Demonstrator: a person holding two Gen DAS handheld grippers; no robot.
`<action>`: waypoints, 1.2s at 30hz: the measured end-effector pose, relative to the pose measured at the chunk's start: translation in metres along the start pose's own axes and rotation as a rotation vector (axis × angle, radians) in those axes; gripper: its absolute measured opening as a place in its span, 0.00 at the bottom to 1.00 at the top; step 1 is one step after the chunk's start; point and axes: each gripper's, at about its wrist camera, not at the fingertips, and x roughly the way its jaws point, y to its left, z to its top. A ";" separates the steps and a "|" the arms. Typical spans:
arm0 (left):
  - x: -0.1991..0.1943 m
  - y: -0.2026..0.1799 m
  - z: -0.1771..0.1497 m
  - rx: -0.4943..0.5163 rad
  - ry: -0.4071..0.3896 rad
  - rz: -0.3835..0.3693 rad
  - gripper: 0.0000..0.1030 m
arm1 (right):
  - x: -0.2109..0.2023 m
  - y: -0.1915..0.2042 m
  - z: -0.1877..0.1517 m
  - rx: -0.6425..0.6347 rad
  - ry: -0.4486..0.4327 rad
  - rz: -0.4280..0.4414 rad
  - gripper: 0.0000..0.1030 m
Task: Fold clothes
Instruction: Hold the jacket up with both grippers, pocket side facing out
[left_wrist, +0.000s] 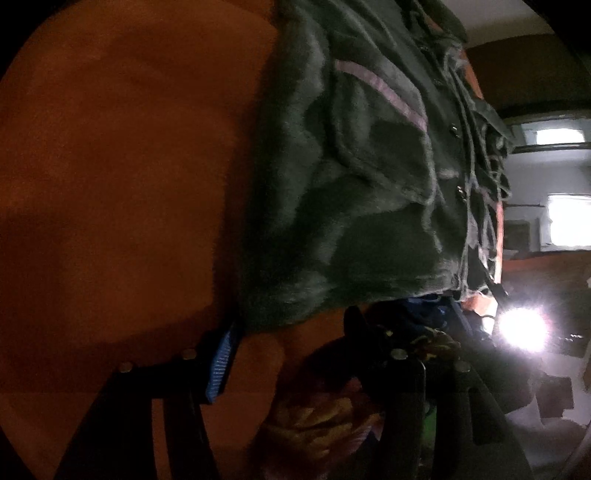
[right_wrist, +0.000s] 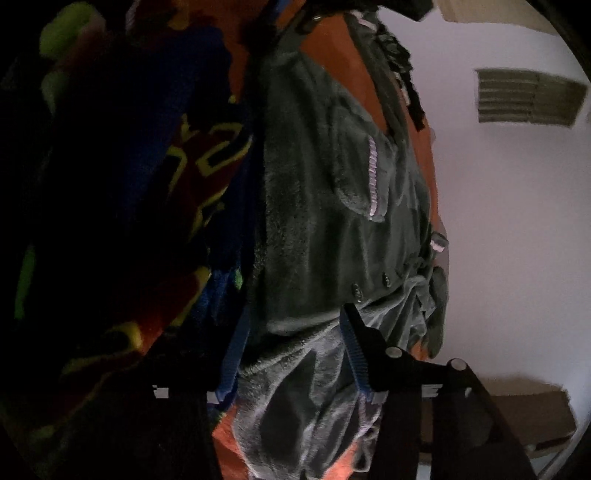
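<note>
A dark green fleece garment (left_wrist: 369, 177) with a lilac pocket stripe and metal snaps lies on an orange sheet (left_wrist: 110, 166). My left gripper (left_wrist: 291, 325) is open just below the garment's near hem. Its blue left pad (left_wrist: 221, 365) sits beside the hem corner, and only sheet and a patterned cloth show between the fingers. In the right wrist view the same garment (right_wrist: 332, 221) runs up the middle. My right gripper (right_wrist: 291, 332) stands open with a rumpled fold of the fleece lying between its blue pads (right_wrist: 354, 354); they do not clamp it.
A blue, red and yellow patterned cloth (right_wrist: 147, 166) is heaped left of the garment and also lies under the left gripper (left_wrist: 325, 417). A glaring lamp (left_wrist: 521, 328) shines at the right. A white wall (right_wrist: 498, 240) with a vent (right_wrist: 528, 96) and a cardboard box (right_wrist: 535, 413) lie beyond.
</note>
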 end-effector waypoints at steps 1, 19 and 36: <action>0.000 -0.001 -0.007 -0.002 -0.005 -0.002 0.56 | -0.001 0.000 -0.001 -0.010 0.007 0.007 0.52; -0.022 0.024 -0.002 -0.050 -0.014 -0.041 0.12 | 0.034 -0.003 0.028 -0.073 0.061 0.064 0.12; -0.043 0.061 -0.018 0.013 0.011 0.010 0.26 | 0.025 0.004 0.017 -0.087 0.067 0.093 0.37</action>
